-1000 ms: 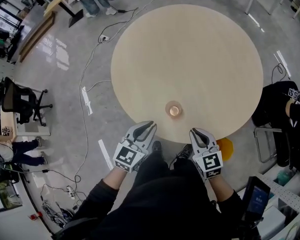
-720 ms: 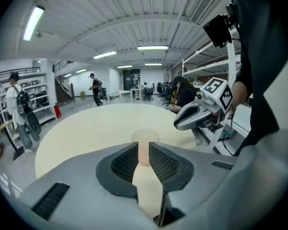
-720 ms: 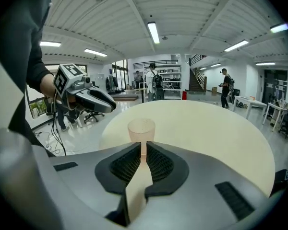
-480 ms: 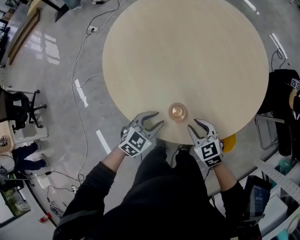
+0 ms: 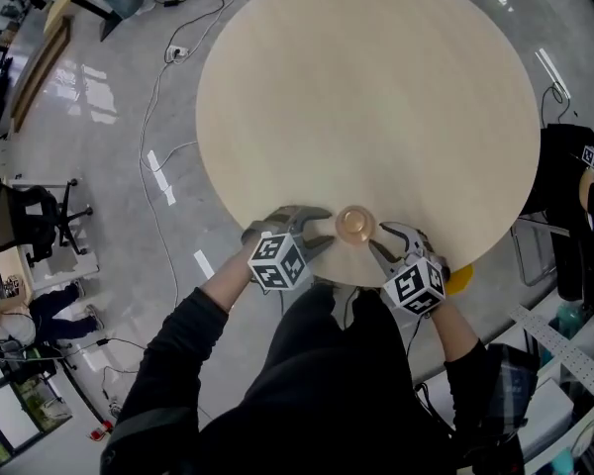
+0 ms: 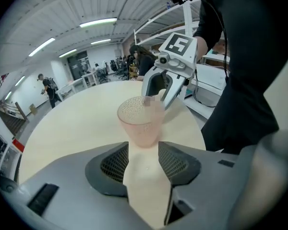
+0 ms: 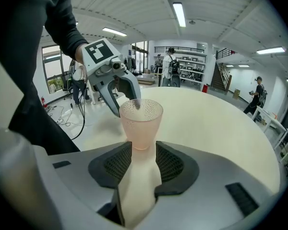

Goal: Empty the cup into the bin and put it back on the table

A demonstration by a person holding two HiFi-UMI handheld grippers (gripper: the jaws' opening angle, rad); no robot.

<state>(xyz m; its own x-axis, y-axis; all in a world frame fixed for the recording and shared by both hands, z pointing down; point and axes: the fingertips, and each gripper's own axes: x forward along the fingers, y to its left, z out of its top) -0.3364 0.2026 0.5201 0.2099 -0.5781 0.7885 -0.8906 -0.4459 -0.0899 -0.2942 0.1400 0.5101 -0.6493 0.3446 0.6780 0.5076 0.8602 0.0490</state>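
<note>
A translucent pink cup (image 5: 354,224) stands upright near the front edge of the round pale wooden table (image 5: 366,97). My left gripper (image 5: 322,232) sits just left of it and my right gripper (image 5: 386,241) just right of it, both low over the table edge. Their jaws have just been opening, and nothing is between them. In the left gripper view the cup (image 6: 141,121) stands just beyond the open left gripper (image 6: 144,150), with the right gripper (image 6: 165,87) behind it. The right gripper view shows the cup (image 7: 141,123) ahead of the open right gripper (image 7: 143,152), with the left gripper (image 7: 119,97) beyond it.
A yellow object (image 5: 459,279) on the floor peeks out under the table's front right edge. A chair draped in black cloth (image 5: 564,191) stands to the right. Cables (image 5: 163,87) run over the floor at the left, near an office chair (image 5: 30,216).
Both grippers have come forward and down from my lap to either side of the cup. Their jaws went from shut to wide open.
</note>
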